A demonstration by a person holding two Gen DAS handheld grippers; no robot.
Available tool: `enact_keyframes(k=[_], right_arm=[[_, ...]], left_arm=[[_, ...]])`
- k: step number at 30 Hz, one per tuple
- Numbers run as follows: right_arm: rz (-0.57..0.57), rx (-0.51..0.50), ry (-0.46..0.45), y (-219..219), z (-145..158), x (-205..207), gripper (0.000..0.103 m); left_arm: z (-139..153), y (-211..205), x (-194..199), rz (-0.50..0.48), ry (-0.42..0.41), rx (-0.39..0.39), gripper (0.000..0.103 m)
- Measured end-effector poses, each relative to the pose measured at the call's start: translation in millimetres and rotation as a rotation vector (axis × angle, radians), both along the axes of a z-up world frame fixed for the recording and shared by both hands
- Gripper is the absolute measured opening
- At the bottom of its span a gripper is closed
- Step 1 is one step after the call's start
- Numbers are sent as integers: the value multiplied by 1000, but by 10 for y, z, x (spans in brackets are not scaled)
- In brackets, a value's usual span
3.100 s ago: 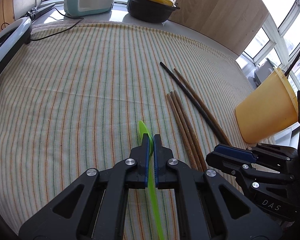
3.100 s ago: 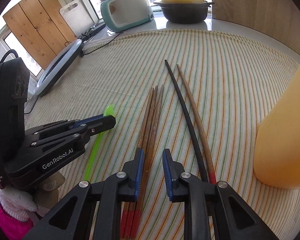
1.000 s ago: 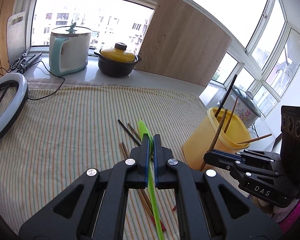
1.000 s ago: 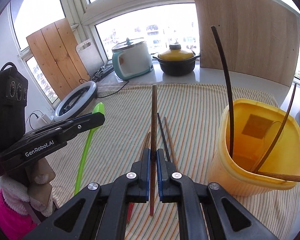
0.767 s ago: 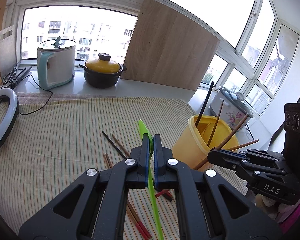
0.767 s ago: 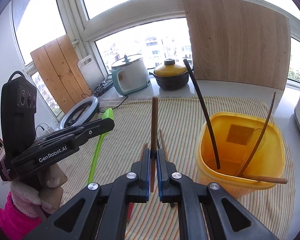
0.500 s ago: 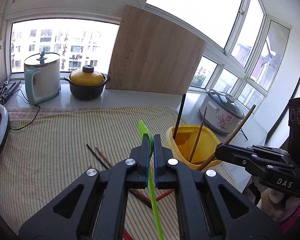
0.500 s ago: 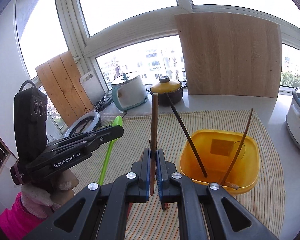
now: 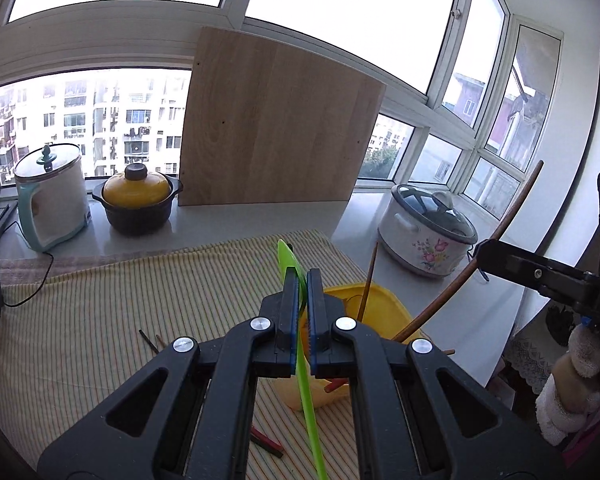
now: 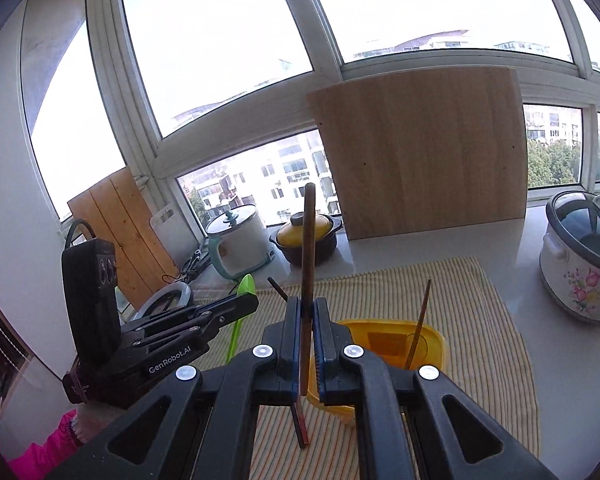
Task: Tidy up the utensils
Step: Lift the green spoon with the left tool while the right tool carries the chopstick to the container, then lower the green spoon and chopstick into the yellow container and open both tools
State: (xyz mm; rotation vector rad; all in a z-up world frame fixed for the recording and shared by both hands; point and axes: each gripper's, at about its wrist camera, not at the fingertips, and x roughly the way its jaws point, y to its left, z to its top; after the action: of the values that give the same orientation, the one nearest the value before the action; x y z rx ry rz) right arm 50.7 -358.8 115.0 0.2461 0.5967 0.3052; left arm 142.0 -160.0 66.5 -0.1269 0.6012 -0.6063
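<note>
My left gripper [image 9: 303,280] is shut on a green plastic utensil [image 9: 309,392], held high over the striped cloth beside the yellow tub [image 9: 384,300]. It also shows in the right wrist view [image 10: 236,312]. My right gripper [image 10: 307,308] is shut on a brown chopstick [image 10: 309,240], held upright above the yellow tub [image 10: 432,340]. It also shows in the left wrist view [image 9: 476,256], with the chopstick [image 9: 512,216] slanting down toward the tub. A few chopsticks stand in the tub [image 10: 418,324]. Others lie on the cloth [image 9: 150,340].
A white-and-teal cooker [image 9: 52,196], a black pot with yellow lid [image 9: 138,200] and a wooden board [image 9: 276,136] stand at the back. A floral cooker [image 9: 424,232] is at the right. A ring light [image 10: 164,300] lies at the left.
Both grippers have risen higher above the table with their utensils still held. The tub now lies lower and closer under the fingers in both views.
</note>
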Motion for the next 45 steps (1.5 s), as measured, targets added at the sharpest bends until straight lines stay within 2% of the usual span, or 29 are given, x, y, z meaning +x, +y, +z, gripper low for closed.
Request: enact_keyframes(k=[10,19,31,41,45], right_arm=[[-79,32,-19,-354,93,25,3],[-121,36,37,-591,-110,164,3],[-131,40,81,-729,-310,271,3],[-130,47,142,-730,-545,322,4],[-137,50,159,-717,-616,322,8]], left_arm=[[71,-491,125,-20,-62,59,1],[20,-791,376,2,-98,70,1],[-107,-938,606,56,-104,74,1],[-151,-1009,558,22,-105,84,1],[-144,-977,529,13,-93,78,1]])
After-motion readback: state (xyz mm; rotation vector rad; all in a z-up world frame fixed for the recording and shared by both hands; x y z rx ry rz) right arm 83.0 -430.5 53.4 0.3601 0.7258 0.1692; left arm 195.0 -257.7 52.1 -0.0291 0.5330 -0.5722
